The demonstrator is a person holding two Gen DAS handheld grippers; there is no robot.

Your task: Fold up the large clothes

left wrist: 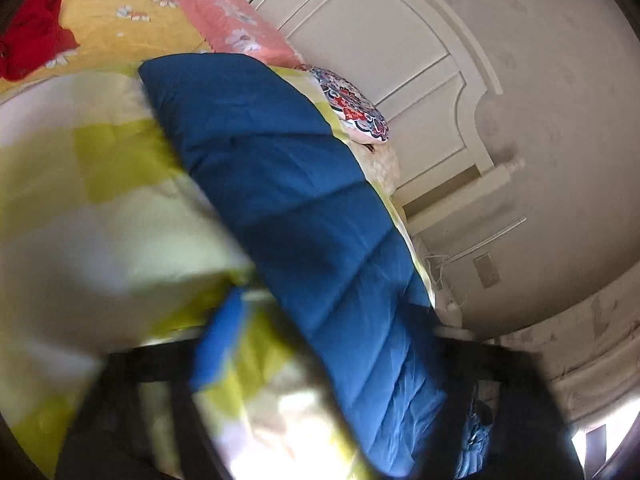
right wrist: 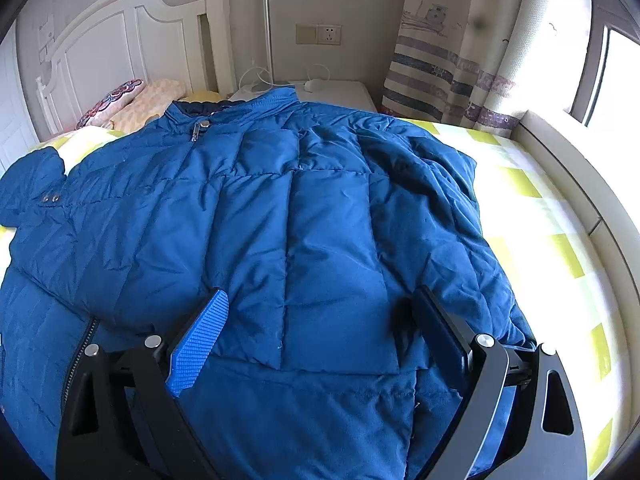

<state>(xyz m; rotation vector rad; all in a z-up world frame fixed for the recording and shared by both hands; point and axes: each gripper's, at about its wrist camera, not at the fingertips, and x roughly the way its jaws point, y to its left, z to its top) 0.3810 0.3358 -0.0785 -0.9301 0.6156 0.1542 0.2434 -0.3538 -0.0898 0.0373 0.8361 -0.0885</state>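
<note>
The blue puffer jacket (right wrist: pixel 304 208) lies spread on the yellow-checked bedsheet (right wrist: pixel 552 216). The right gripper (right wrist: pixel 320 336) hovers above its hem, jaws wide. The left gripper (left wrist: pixel 320 368) is blurred; its state can't be told.

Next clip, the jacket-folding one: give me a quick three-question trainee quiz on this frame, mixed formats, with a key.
1. True or false: the right gripper is open over the blue puffer jacket.
2. Multiple choice: the jacket's collar points toward A) the window, B) the white headboard, C) the camera.
3. Fill in: the jacket lies on a bedspread checked white and ____.

Key: 1 true; 2 B; 3 yellow-green.
</note>
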